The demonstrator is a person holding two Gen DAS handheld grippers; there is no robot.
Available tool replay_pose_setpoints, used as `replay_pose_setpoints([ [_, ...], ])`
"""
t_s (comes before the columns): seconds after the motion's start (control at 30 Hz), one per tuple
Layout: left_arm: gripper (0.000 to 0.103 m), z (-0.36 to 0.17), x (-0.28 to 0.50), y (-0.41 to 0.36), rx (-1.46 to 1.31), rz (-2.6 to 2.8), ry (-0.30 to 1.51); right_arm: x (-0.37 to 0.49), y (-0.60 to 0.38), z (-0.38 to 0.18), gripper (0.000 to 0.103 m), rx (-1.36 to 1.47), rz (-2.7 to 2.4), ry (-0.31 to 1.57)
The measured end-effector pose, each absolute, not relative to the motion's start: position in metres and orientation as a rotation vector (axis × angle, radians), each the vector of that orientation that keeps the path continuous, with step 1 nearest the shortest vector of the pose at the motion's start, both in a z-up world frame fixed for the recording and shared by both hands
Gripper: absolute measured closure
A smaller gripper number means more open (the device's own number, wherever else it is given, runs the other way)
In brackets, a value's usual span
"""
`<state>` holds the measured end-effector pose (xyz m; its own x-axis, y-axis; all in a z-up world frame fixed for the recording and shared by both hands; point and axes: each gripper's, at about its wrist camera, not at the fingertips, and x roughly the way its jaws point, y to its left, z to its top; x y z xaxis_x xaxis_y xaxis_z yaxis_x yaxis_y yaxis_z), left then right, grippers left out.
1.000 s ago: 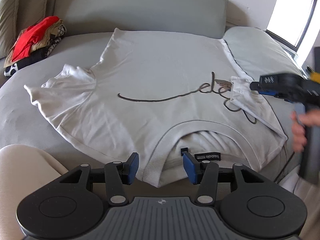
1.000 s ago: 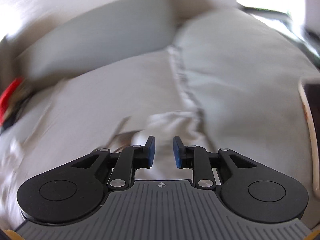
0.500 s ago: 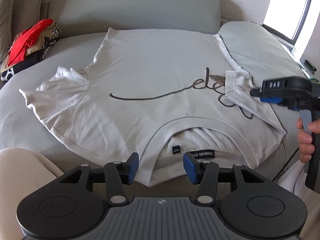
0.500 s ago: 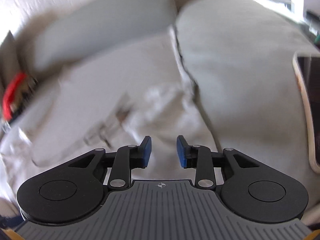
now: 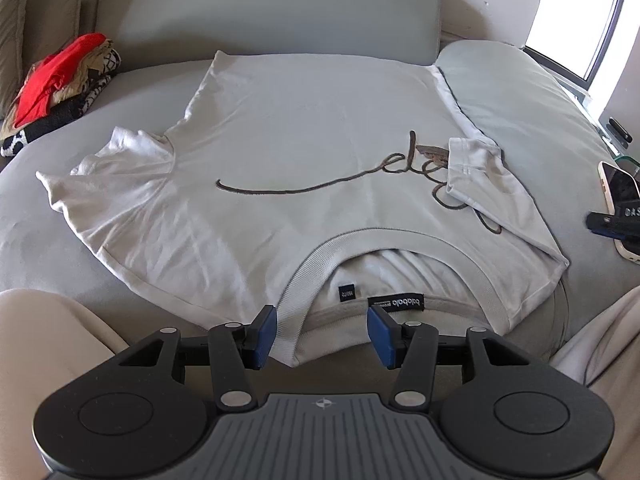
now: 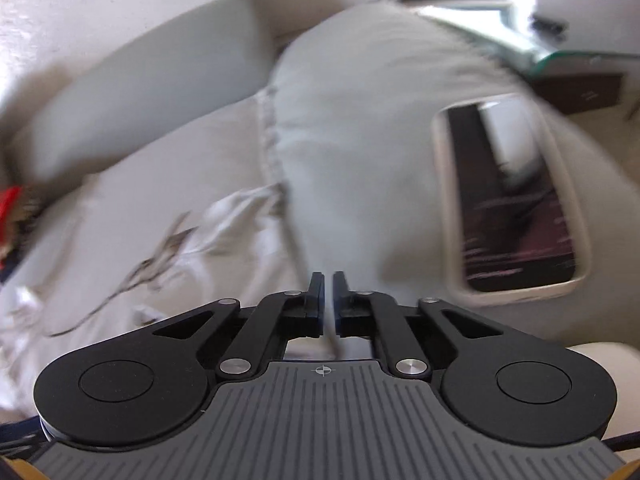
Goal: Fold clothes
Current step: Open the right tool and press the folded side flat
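T-shirt (image 5: 304, 152) collar lies between the left gripper (image 5: 322, 330) pads (spread wide).

— What does the right gripper (image 6: 328, 280) look like?
— Its jaws are almost together, only a thin slit between them, nothing visibly held; it sits over grey sofa (image 6: 360, 152) fabric.
— And the T-shirt (image 6: 168, 240)?
— Blurred, pale, lying left of the fingers, with a dark scribbled line on it.
— Anything else?
— A phone (image 6: 512, 204) on the cushion to the right; a red garment (image 6: 9, 196) at the left edge.
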<state>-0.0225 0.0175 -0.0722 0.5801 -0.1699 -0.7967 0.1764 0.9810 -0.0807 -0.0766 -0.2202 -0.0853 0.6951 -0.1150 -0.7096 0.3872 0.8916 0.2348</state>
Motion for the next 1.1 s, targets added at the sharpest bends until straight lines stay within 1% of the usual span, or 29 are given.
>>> replay_pose_setpoints([
  [0.2,0.053,-0.07,-0.027,0.017,0.017,-0.207,0.913,-0.052,-0.187,-0.116,0.095,0.13,-0.247,0.77],
  [0.23,0.053,-0.069,-0.028,0.017,0.02,-0.208,0.909,-0.054,-0.186,-0.116,0.095,0.127,-0.26,0.796],
  [0.27,0.053,-0.069,-0.028,0.017,0.023,-0.206,0.907,-0.056,-0.186,-0.115,0.099,0.123,-0.272,0.822],
  [0.37,0.053,-0.069,-0.026,0.02,0.021,-0.195,0.907,-0.061,-0.185,-0.115,0.102,0.112,-0.309,0.899],
  [0.5,0.053,-0.067,-0.023,0.025,-0.001,-0.182,0.905,-0.068,-0.184,-0.114,0.1,0.098,-0.359,1.0],
  [0.57,0.053,-0.067,-0.023,0.026,-0.001,-0.182,0.906,-0.07,-0.19,-0.106,0.091,0.136,-0.373,0.95],
  [0.67,0.053,-0.066,-0.023,0.027,-0.003,-0.181,0.905,-0.07,-0.199,-0.093,0.091,0.2,-0.378,0.827],
  [0.73,0.053,-0.066,-0.024,0.027,-0.007,-0.18,0.902,-0.055,-0.202,-0.094,0.091,0.235,-0.326,0.778],
  [0.83,0.053,-0.063,-0.024,0.028,-0.014,-0.174,0.899,-0.033,-0.197,-0.109,0.091,0.206,-0.301,0.813],
  [0.87,0.053,-0.062,-0.025,0.03,-0.016,-0.172,0.893,-0.03,-0.194,-0.116,0.085,0.181,-0.322,0.866],
  [0.9,0.053,-0.06,-0.025,0.031,-0.018,-0.169,0.887,-0.029,-0.191,-0.125,0.086,0.159,-0.339,0.943],
  [1.0,0.053,-0.057,-0.024,0.041,-0.04,-0.146,0.87,-0.049,-0.173,-0.124,0.085,0.024,-0.327,0.982],
  [1.03,0.053,-0.056,-0.023,0.045,-0.05,-0.136,0.865,-0.05,-0.168,-0.118,0.082,-0.012,-0.331,0.992],
  [1.07,0.053,-0.056,-0.022,0.05,-0.06,-0.125,0.86,-0.052,-0.162,-0.113,0.07,-0.048,-0.336,1.001],
  [1.1,0.053,-0.058,-0.019,0.053,-0.075,-0.117,0.867,-0.054,-0.157,-0.107,0.064,-0.08,-0.338,1.007],
])
